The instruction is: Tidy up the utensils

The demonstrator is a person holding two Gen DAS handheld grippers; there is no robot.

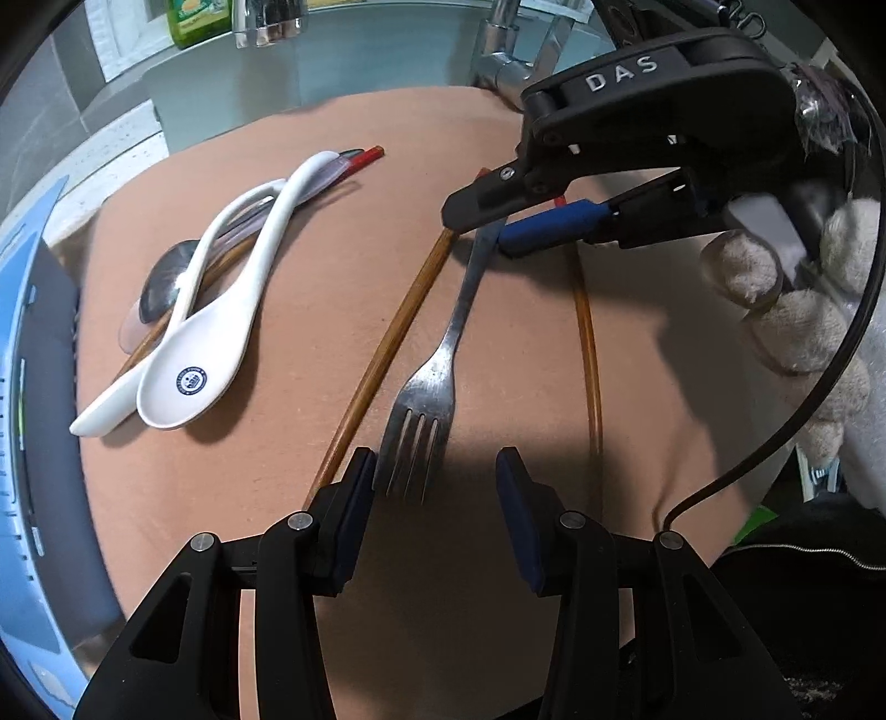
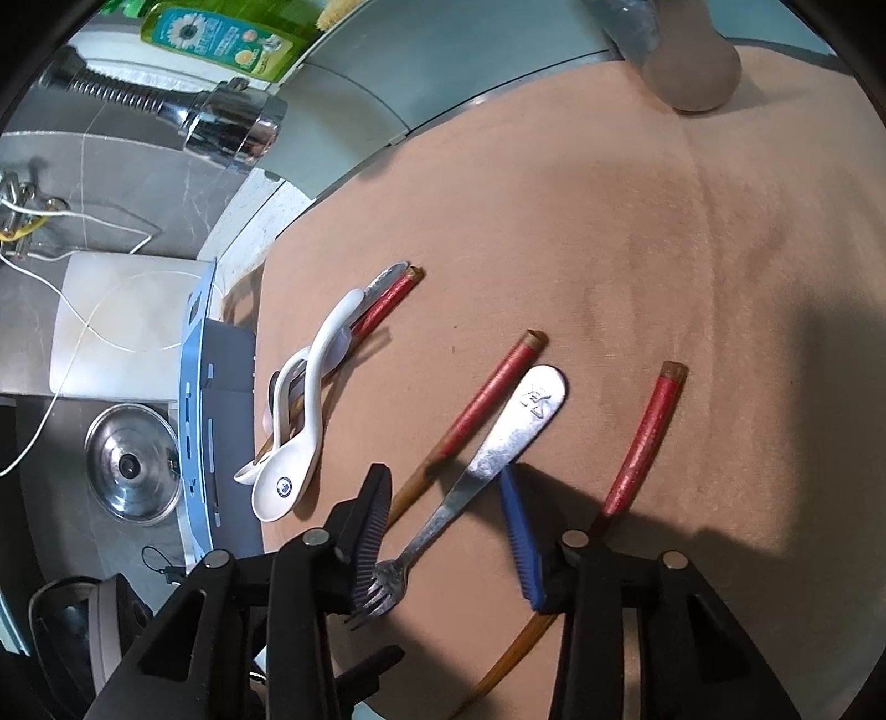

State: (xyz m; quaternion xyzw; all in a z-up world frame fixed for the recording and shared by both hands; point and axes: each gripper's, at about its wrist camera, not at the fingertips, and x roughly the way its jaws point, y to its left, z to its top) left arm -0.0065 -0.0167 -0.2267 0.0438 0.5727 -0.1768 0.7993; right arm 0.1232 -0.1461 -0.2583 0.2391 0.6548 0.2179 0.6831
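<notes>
A kitchen counter (image 2: 243, 232) draped in a peach cloth (image 2: 609, 221), beyond the jaws; a chrome faucet (image 2: 221, 119) and green soap bottle (image 2: 221, 39) stand farther off, a steel pot lid (image 2: 133, 462) left of them.

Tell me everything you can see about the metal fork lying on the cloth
The fork is dull, scuffed grey metal with four tines and a slim handle widening to a rounded, stamped end. It lies flat on the tan cloth between two red-topped wooden chopsticks, the left chopstick close beside it. Its tines point toward the left gripper, lying between the open jaws. The right gripper straddles the handle; whether its pads press yet is unclear.
</notes>
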